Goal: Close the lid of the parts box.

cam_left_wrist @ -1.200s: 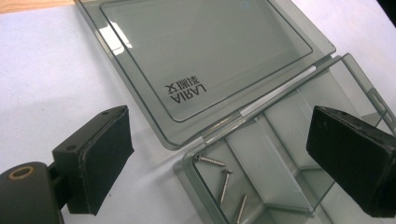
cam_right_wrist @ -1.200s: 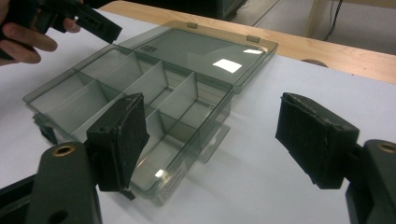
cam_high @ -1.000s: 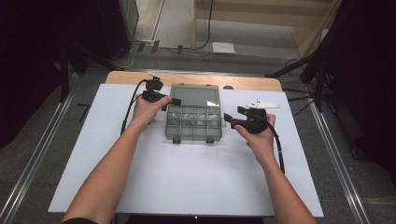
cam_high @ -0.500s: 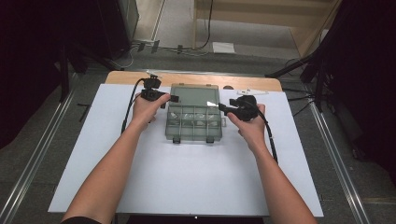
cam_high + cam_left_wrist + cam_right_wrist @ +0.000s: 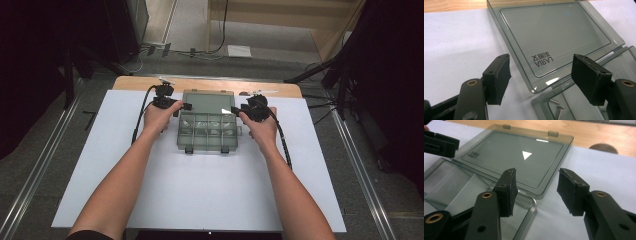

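A clear grey organizer box (image 5: pixel 207 132) lies open on the white sheet, its lid (image 5: pixel 208 102) folded flat behind it. My left gripper (image 5: pixel 184 107) is at the box's back left corner. In the left gripper view its jaws (image 5: pixel 542 75) straddle the lid's corner (image 5: pixel 534 87) without touching it; they have just been closing. Two small screws (image 5: pixel 557 107) lie in the compartment below. My right gripper (image 5: pixel 235 110) is at the back right corner. Its jaws (image 5: pixel 539 188) stand open over the lid's corner (image 5: pixel 541 195) and the tray rim (image 5: pixel 532 205), and have just been closing.
The white sheet (image 5: pixel 200 200) covers the table, with a strip of bare wood (image 5: pixel 135 82) along the far edge. Small loose parts (image 5: pixel 260 93) lie on that strip behind the right hand. Metal rails (image 5: pixel 360 165) run along both sides of the table.
The right hand has moved left, from beside the box to its back right corner. The left hand has stayed at the back left corner.
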